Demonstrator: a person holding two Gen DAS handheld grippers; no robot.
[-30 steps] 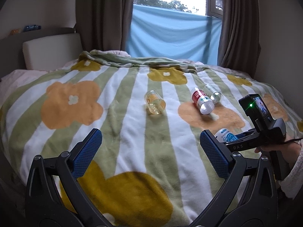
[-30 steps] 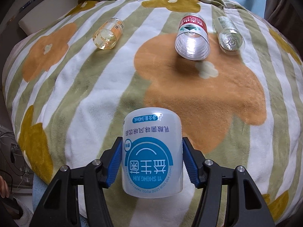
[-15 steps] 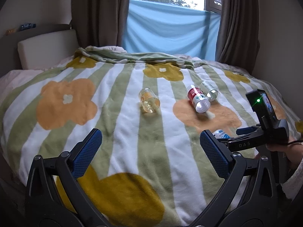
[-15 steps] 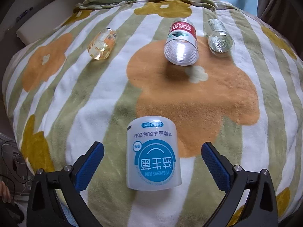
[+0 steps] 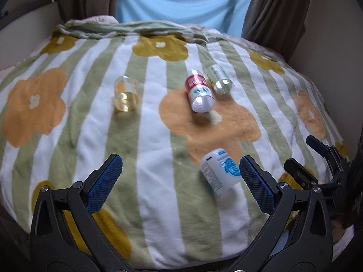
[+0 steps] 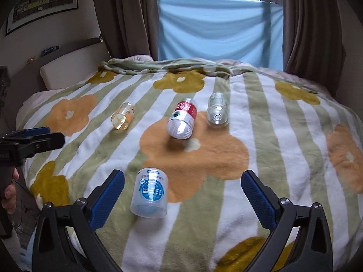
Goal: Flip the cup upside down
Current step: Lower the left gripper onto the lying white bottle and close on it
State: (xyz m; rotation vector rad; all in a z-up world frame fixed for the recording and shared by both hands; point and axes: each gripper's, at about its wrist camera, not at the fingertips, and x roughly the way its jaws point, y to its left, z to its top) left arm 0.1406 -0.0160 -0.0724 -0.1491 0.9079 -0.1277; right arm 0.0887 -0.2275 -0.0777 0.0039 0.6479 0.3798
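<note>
A white plastic cup with a blue label stands free on the flowered blanket, closed end up and leaning a little. My right gripper is open, and the cup sits just inside its left finger without touching it. In the left wrist view the same cup stands beside the right finger of my open left gripper, which holds nothing. The right gripper shows at that view's right edge.
Three more cups lie on their sides farther up the bed: a yellowish clear one, a red-labelled one and a clear one. The left gripper and a hand are at the left edge. Curtains and a wall stand behind.
My right gripper opened, let go of the white cup and drew back, leaving it standing on the blanket. The left gripper moved forward over the bed and tilted down.
</note>
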